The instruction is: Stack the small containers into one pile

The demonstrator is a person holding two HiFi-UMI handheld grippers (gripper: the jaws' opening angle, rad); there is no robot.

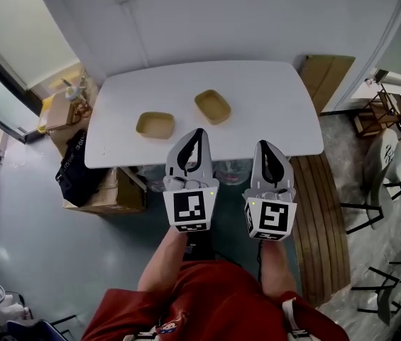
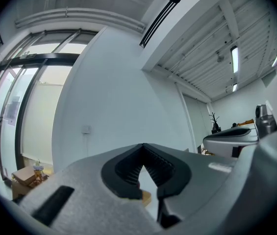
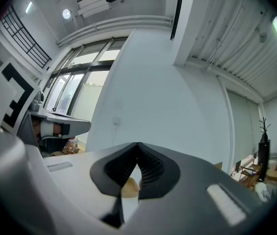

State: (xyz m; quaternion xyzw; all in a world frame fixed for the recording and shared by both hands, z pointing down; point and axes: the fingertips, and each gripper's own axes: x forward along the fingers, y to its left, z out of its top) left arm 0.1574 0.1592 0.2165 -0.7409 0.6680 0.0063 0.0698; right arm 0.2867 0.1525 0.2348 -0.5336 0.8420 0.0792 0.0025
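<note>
while both claws hover short of the desk's near edge, no stacking has begun. the left claw (image 1: pixel 199 132) and the right claw (image 1: pixel 266 145) each have their jaws pressed together, with nothing held. beyond them, on the white desk (image 1: pixel 264 98), the nearer tan container (image 1: pixel 155 125) and the farther tan container (image 1: pixel 212 106) lie close but not touching, both apparently empty. remaining: grasp one container and nest it in the other.
</note>
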